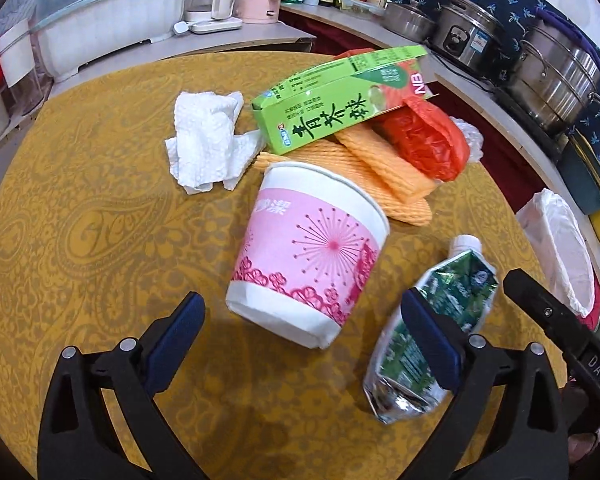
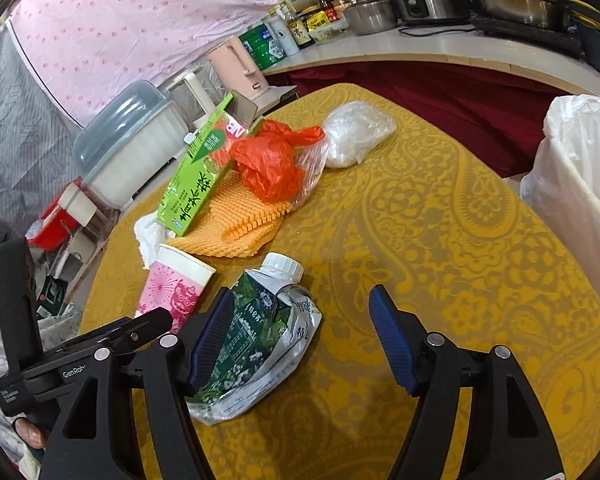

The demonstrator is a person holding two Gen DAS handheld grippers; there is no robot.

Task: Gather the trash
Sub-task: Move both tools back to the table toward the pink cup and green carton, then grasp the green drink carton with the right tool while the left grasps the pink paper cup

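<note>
Looking down at a round desk with a yellow patterned cloth, there's a little heap of rubbish in the middle. Left gripper has its jaws spread wide, nothing between the pads, and it hangs just short of a pink and white paper cup lying on its side. Right gripper is also wide apart with nothing pinched; its left pad sits right at the edge of a crushed green carton with a white screw cap, though I can't tell if it's actually touching. The other pad is well clear, over bare cloth.

Behind the cup there's a crumpled white paper towel, and a green tea box tilted up on top of some orange foam netting. An orange plastic bag is bunched on the netting next to the box, with a clear plastic bag just beside it, further toward the far edge.

The bin, lined with a white bag, stands off the desk's right side, well apart from the pile. A counter behind holds steel pots, bottles and a pink kettle. In the right camera you can see a fingertip of the person's hand low in the corner.
</note>
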